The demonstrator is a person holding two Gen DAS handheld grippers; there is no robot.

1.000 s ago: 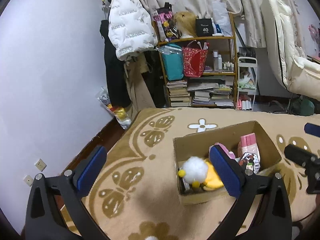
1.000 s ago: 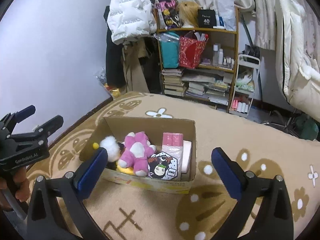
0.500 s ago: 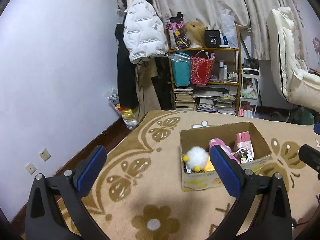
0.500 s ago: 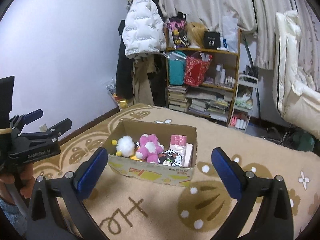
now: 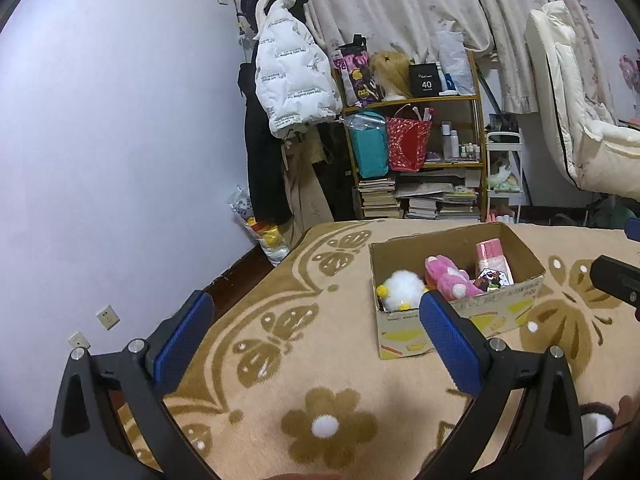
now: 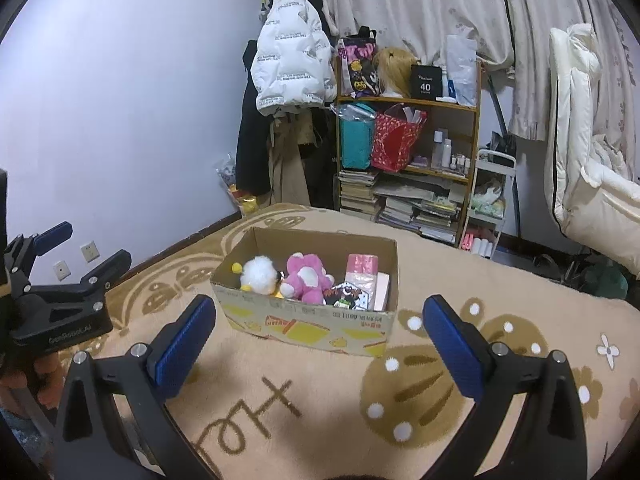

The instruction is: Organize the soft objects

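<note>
Hovering above the patterned blanket (image 6: 500,280), the right claw (image 6: 320,344) has its blue-padded fingers (image 6: 452,344) spread wide with nothing between them. At 12 o'clock from it sits the cardboard box (image 6: 312,320), just beyond the fingertips and apart from them. Inside the box, a white fluffy toy (image 6: 258,274) lies at the 9 o'clock end, a pink plush (image 6: 306,278) rests beside it near the middle, and a pink packet (image 6: 362,270) stands toward 3 o'clock with a dark printed pouch (image 6: 348,296) in front of it.

The left claw (image 5: 316,334) is likewise wide open and empty, held over the blanket (image 5: 280,360) with the box (image 5: 460,316) at about 1 o'clock; its right finger overlaps the box's near wall in that view. From the right wrist camera the left claw (image 6: 60,248) shows at 9 o'clock, gripped by a hand (image 6: 36,380).

Beyond the box, at 12 o'clock, stands a wooden shelf (image 6: 408,100) stacked with books, bags and bottles, with a white puffer jacket (image 6: 292,60) hanging at 11 o'clock.
</note>
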